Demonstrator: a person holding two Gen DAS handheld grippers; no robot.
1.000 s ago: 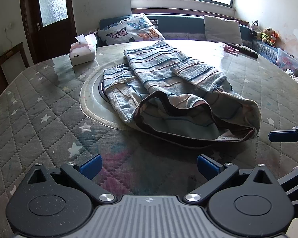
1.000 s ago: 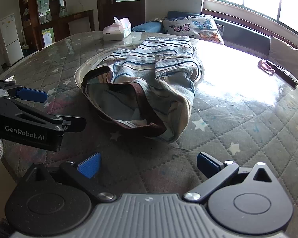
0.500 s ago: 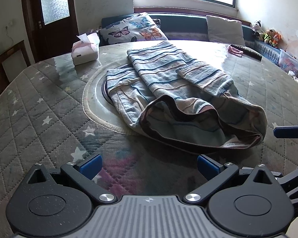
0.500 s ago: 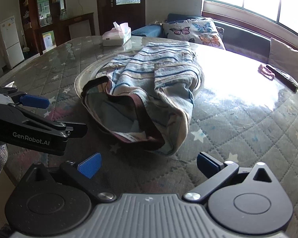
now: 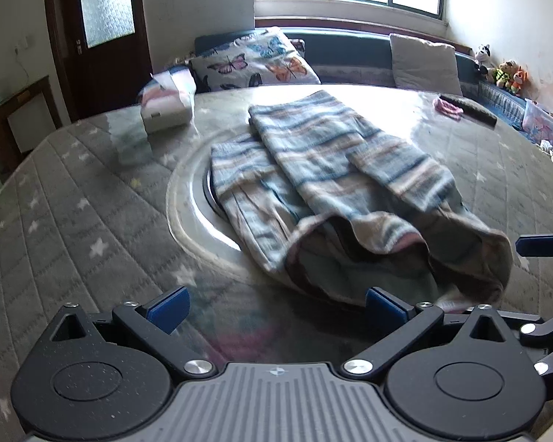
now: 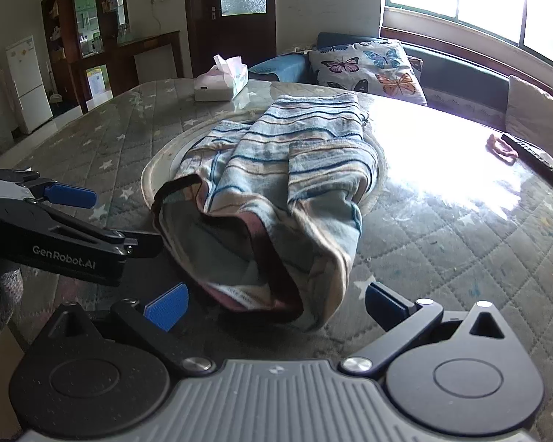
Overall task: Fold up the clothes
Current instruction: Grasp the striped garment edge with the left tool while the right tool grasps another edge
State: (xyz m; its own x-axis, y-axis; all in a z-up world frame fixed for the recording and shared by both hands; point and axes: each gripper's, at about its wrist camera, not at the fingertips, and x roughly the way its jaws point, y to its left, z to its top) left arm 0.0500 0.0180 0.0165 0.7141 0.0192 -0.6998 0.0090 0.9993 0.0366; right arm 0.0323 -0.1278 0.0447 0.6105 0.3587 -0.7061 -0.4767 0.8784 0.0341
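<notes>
While both grippers hover with fingers spread wide and empty, the left gripper and right gripper face the striped shorts, which lie crumpled on the quilted table, waistband toward them, near a tissue box.

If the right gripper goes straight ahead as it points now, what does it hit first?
Most likely the near open end of the striped garment, just ahead of the open right gripper; exact height over the table is unclear.
</notes>
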